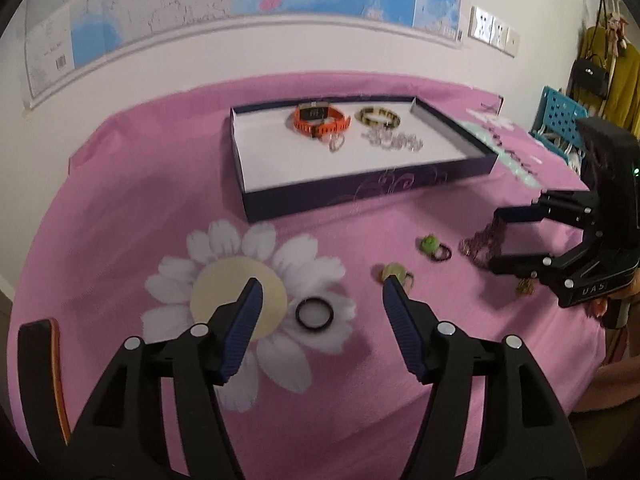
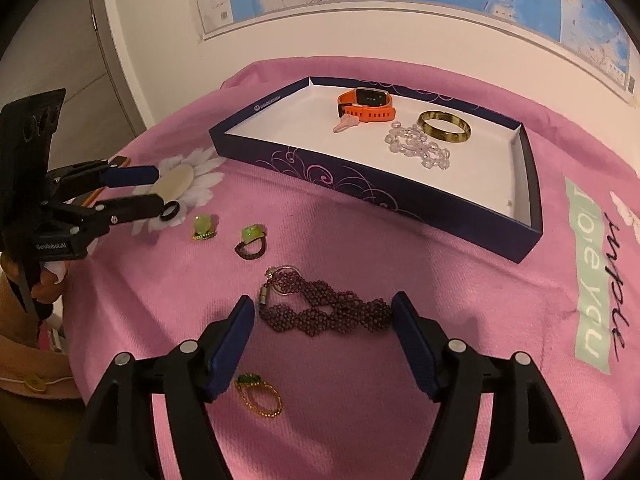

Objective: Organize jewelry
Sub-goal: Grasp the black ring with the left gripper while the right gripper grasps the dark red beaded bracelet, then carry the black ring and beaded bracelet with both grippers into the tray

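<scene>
left claw (image 1: 322, 296) spread, empty, straddling black ring (image 1: 314, 314) for a pinch | right claw (image 2: 323, 312) spread, empty, tips flanking purple beaded bracelet (image 2: 326, 312) on pink cloth (image 2: 360, 240) | green rings (image 2: 228, 232) loose between | far: box (image 2: 400, 196) already holding watch (image 2: 366, 106), bangle (image 2: 444, 126)

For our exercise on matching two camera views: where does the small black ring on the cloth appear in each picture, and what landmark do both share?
Left wrist view: the black ring lies low and centre on the white daisy print, between the left tool tips.
Right wrist view: the ring sits at the left edge, at the lower fingertip of that tool.
Shared landmark: the orange watch in the box.
</scene>
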`<act>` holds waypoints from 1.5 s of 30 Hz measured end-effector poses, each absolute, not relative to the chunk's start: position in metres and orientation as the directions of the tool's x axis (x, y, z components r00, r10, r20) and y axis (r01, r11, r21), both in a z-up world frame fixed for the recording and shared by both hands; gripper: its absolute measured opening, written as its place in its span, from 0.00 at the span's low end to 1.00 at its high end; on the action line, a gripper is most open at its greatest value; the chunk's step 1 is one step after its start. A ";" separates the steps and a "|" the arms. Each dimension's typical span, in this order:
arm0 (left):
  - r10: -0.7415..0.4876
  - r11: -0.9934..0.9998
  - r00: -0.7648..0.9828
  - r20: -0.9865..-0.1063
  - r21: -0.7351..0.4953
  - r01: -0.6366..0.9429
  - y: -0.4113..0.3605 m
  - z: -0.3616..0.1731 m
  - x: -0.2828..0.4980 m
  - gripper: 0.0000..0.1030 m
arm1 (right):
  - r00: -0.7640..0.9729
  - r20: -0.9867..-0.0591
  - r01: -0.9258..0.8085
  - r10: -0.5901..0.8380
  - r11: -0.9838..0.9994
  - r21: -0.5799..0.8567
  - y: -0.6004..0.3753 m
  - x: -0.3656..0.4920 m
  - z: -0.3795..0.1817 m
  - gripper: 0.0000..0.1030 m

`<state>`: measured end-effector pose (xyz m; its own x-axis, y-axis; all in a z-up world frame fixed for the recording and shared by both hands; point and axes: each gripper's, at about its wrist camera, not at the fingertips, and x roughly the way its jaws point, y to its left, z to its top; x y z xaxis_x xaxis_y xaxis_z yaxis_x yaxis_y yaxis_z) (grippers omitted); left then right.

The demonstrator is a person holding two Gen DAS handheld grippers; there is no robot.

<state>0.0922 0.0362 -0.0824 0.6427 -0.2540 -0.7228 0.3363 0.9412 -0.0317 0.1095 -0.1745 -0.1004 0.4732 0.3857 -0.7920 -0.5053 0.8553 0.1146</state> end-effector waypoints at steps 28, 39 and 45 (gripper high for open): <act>-0.257 0.939 0.597 -0.760 -0.049 0.341 0.032 -0.094 0.093 0.22 | 0.502 -0.732 -0.465 0.461 0.857 0.221 -0.197 0.108 -0.082 0.08; -0.279 0.936 0.623 -0.731 -0.063 0.346 0.033 -0.081 0.090 0.22 | 0.537 -0.682 -0.466 0.497 0.849 0.251 -0.202 0.111 -0.063 0.08; -0.293 0.933 0.638 -0.713 -0.067 0.354 0.032 -0.073 0.090 0.22 | 0.550 -0.658 -0.476 0.514 0.841 0.259 -0.202 0.110 -0.053 0.08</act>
<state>0.0897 0.0317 -0.0726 0.6375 -0.2927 -0.7126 0.3536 0.9330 -0.0668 0.1095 -0.2022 -0.0532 0.5499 0.5139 -0.6585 -0.4757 0.8407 0.2588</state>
